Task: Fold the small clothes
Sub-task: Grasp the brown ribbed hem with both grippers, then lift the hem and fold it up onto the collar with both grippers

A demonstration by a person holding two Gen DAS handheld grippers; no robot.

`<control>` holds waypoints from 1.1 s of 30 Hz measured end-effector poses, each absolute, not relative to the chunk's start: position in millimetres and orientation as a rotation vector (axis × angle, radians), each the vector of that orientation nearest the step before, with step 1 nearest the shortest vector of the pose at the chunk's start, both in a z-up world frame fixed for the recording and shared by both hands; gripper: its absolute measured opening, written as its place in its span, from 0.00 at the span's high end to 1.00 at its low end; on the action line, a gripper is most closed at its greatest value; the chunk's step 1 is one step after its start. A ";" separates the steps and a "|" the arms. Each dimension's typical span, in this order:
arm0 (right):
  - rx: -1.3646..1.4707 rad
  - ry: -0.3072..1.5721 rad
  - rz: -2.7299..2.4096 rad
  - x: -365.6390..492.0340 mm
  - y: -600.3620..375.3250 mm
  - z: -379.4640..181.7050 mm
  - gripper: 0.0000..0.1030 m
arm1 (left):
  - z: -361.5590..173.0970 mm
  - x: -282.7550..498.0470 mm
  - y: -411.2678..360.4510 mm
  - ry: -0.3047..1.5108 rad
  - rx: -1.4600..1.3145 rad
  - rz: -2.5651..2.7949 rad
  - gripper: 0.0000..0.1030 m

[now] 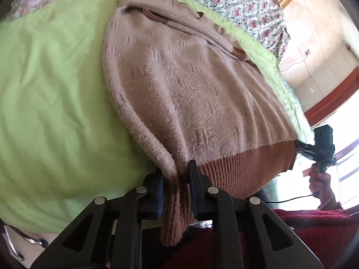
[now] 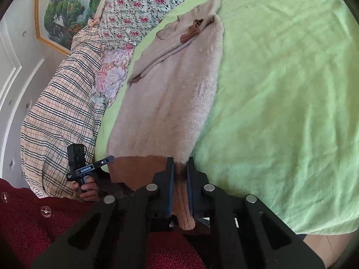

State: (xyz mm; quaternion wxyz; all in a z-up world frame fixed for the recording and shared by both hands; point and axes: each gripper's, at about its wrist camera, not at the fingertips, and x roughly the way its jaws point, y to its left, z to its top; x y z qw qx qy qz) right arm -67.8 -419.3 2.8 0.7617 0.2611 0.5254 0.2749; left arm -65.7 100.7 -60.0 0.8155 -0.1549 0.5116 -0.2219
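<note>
Left gripper (image 1: 177,179): jaws nearly together, pads pressed on a bunched corner of the sweater's ribbed hem (image 1: 235,174); a tail of rib hangs down between the fingers toward the camera.

Right gripper (image 2: 180,174): jaws closed to a narrow gap, clamped on the opposite hem corner (image 2: 139,168), with a fold of rib trailing through the gap.

Sweater (image 1: 190,89): fuzzy beige knit with brown rib trim, lying lengthwise on the green blanket (image 1: 56,89), hem nearest the person, neck end farthest. Both sleeves (image 2: 161,56) lie folded in across the body, brown cuffs showing. The hem edge is lifted slightly off the blanket between the two grips.

Handling, as judged: light, soft, wholly limp; it will sag and drape between the two holds and stretch if pulled apart. The fuzzy pile should grip the pads well, so slipping is unlikely. The rib band is the firmest part and the sensible place to hold, one corner per gripper, as here.

Surroundings: floral bedding (image 1: 235,4) and a plaid pillow (image 2: 60,112) beyond the blanket; the person's dark red garment (image 2: 33,224) in the foreground.
</note>
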 end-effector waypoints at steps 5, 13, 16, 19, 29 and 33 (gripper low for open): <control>0.562 1.167 0.652 -64.2 -412.3 -4.9 0.87 | -60.7 -71.1 102.6 1.084 -0.324 -0.509 0.78; 0.683 1.030 0.700 -69.3 -424.2 14.0 0.91 | -40.9 -84.9 114.8 0.995 -0.352 -0.532 0.91; 0.678 1.028 0.710 -63.9 -419.9 15.7 0.91 | -31.9 -82.8 123.4 0.962 -0.384 -0.537 0.92; 0.709 0.986 0.737 -56.2 -416.6 25.5 0.91 | -20.9 -77.3 123.3 0.930 -0.386 -0.516 0.93; 0.725 0.770 0.713 41.4 -420.9 82.8 0.91 | 67.3 1.6 120.8 0.639 -0.355 -0.468 0.94; 0.676 0.783 0.650 113.5 -407.3 90.1 0.91 | 89.2 59.2 123.0 0.569 -0.371 -0.411 0.94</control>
